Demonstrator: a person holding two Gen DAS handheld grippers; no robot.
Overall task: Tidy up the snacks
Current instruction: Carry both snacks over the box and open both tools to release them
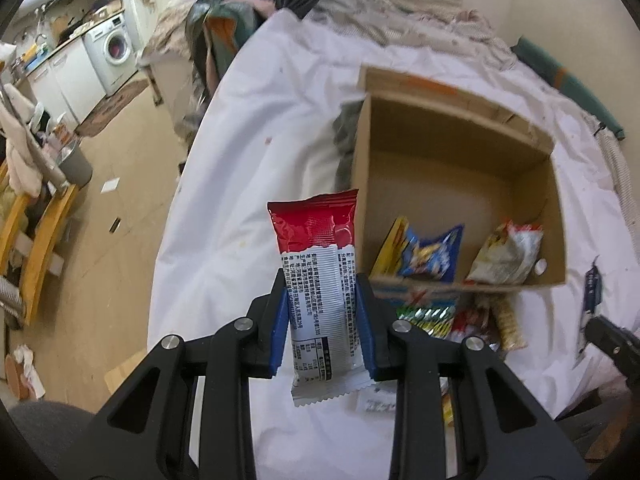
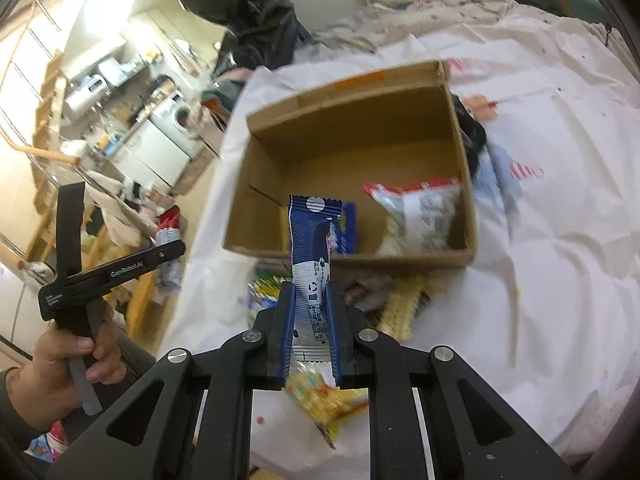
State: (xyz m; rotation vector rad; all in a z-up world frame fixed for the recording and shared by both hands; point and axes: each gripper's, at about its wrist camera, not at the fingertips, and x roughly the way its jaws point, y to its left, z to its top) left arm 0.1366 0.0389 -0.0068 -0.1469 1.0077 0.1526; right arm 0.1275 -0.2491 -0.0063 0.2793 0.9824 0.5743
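My left gripper (image 1: 322,284) is shut on a red and white snack packet (image 1: 320,276), held upright above the white sheet, left of the open cardboard box (image 1: 440,128). My right gripper (image 2: 312,292) is shut on a blue and white snack packet (image 2: 314,248), held just before the box's near wall (image 2: 400,258). The box holds a blue snack bag (image 1: 434,254) and a white and red bag (image 1: 508,254), which also shows in the right wrist view (image 2: 420,212). Several loose snacks (image 1: 460,320) lie on the sheet in front of the box.
The box stands on a bed covered by a white sheet (image 1: 248,168). A dark bag (image 1: 256,4) and crumpled bedding (image 1: 420,12) lie at the far end. The floor (image 1: 100,208) and a washing machine (image 1: 114,46) are to the left. The left handheld gripper body (image 2: 80,276) shows in the right wrist view.
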